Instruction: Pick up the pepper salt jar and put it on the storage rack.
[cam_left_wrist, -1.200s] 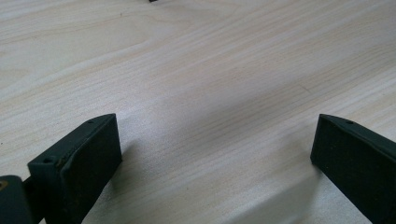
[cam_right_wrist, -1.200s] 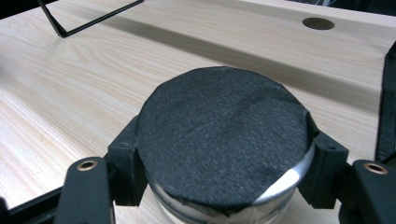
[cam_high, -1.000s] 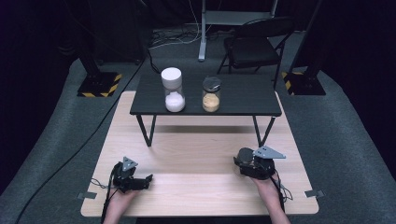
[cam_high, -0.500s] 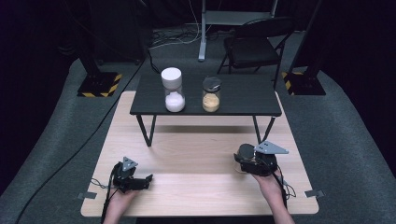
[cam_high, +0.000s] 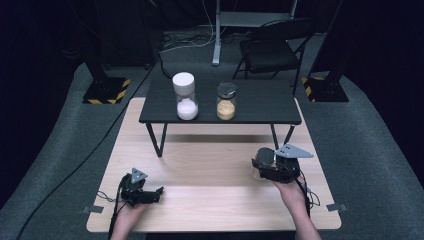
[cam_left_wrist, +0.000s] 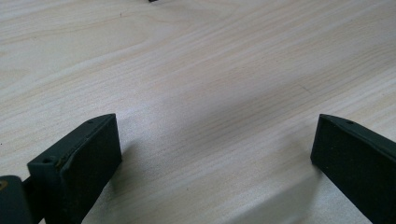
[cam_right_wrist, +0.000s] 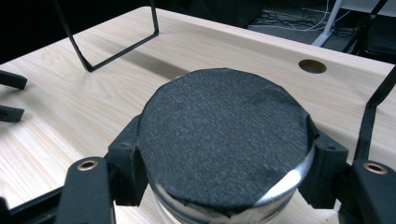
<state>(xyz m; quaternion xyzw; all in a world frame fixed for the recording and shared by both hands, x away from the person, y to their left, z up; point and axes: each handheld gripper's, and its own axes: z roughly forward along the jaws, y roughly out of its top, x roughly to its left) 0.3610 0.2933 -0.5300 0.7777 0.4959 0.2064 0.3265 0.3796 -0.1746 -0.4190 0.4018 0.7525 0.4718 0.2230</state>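
Note:
A glass jar with a flat black lid (cam_right_wrist: 224, 140) sits between the jaws of my right gripper (cam_right_wrist: 223, 168), which is shut on it just under the lid. In the high view this jar (cam_high: 263, 159) hangs a little above the right side of the wooden table (cam_high: 210, 165), held by the right gripper (cam_high: 261, 169). What is inside the jar I cannot tell. My left gripper (cam_high: 158, 193) rests low at the table's front left, and its jaws stand wide open over bare wood (cam_left_wrist: 215, 154) with nothing between them.
A small black table (cam_high: 260, 107) stands on the far half of the wooden one. It carries a white-lidded jar (cam_high: 185, 97) of white powder and a dark-lidded jar (cam_high: 226, 102) of yellow grains. A folding chair (cam_high: 272, 50) stands behind.
The right gripper has risen off the wooden table with the black-lidded jar in its jaws. The left gripper has stayed where it was.

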